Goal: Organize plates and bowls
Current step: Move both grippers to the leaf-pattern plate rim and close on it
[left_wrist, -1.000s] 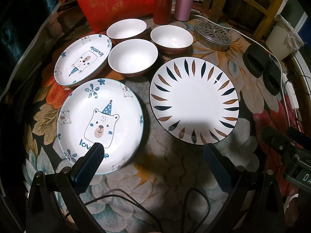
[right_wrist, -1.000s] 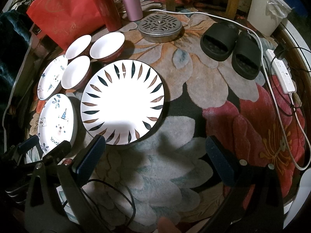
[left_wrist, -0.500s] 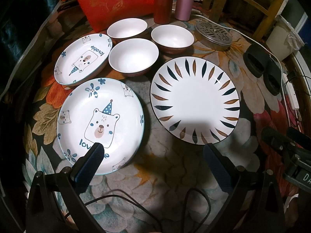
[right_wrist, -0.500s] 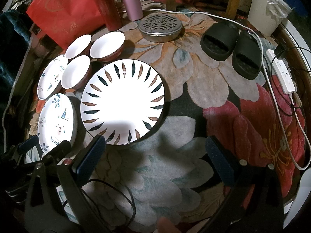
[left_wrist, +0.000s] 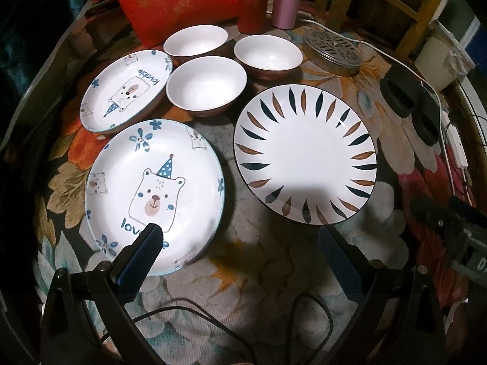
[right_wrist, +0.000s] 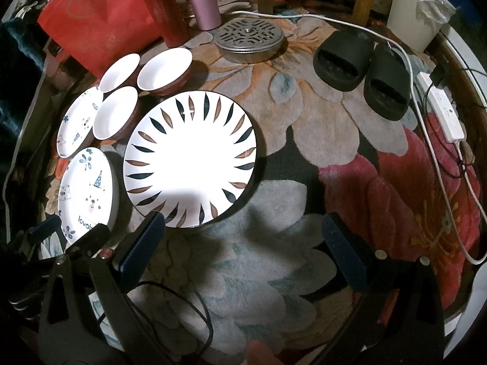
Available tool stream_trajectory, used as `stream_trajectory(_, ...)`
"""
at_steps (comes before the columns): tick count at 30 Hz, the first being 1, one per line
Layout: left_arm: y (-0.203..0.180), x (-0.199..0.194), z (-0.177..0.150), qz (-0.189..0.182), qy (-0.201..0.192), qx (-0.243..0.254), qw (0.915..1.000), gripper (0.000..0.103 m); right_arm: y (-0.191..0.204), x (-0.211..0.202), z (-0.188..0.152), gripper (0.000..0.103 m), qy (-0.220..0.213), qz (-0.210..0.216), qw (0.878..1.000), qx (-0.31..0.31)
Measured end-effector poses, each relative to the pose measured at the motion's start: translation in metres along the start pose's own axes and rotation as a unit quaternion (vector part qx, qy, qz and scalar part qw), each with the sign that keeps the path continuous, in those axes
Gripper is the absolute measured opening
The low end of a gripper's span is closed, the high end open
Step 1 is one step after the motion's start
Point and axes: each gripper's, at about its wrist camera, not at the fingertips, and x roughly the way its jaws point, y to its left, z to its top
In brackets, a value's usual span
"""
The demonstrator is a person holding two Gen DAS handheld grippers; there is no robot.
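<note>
- The leaf-pattern plate (left_wrist: 304,155) lay flat on the flowered rug (left_wrist: 268,273), at about one o'clock from my left tongs (left_wrist: 240,249) and eleven o'clock from my right tongs (right_wrist: 243,237).
- The near bear plate (left_wrist: 155,194) sat just beside it at nine o'clock, its near rim under my left tongs' left finger; the far bear plate (left_wrist: 126,89) lay beyond it at eleven.
- Three white bowls (left_wrist: 207,82) clustered at twelve o'clock, close together, none stacked.
- Both tongs stood wide apart and held nothing.
- I judged the sorting not yet begun.
- Risk: the plates lay flush on soft pile, so a finger might fail to get under a rim and merely push the plate into its neighbour.
- Risk: glazed rims could slip from a shallow pinch and chip on landing.
- Further out, a metal tin (right_wrist: 249,39), slippers (right_wrist: 362,73) and a white cable (right_wrist: 426,140) lay well apart; the cable could snag a wide swing.
</note>
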Motion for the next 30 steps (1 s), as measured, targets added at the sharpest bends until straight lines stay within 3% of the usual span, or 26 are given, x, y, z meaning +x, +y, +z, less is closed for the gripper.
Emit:
stream_trajectory(6, 0.001, 0.011, 0.014, -0.030, -0.016, 0.023, 0.9992, 0.102, -0.022, 0.025, 0.003, 0.103, 0.009, 0.033, 0.999, 0.031)
stream_trajectory(12, 0.010, 0.029, 0.042, -0.123, -0.027, 0.043, 0.9911, 0.102, -0.035, 0.038, 0.012, 0.103, 0.006, 0.071, 0.997, 0.041)
stream_trajectory(20, 0.015, 0.049, 0.074, -0.188, -0.021, 0.055, 0.9804, 0.102, -0.043, 0.045, 0.011, 0.103, 0.008, 0.083, 0.996, 0.038)
stream_trajectory(30, 0.009, 0.077, 0.086, -0.192, 0.009, 0.078, 0.9782, 0.094, -0.050, 0.060, 0.021, 0.103, 0.018, 0.104, 0.993, 0.056)
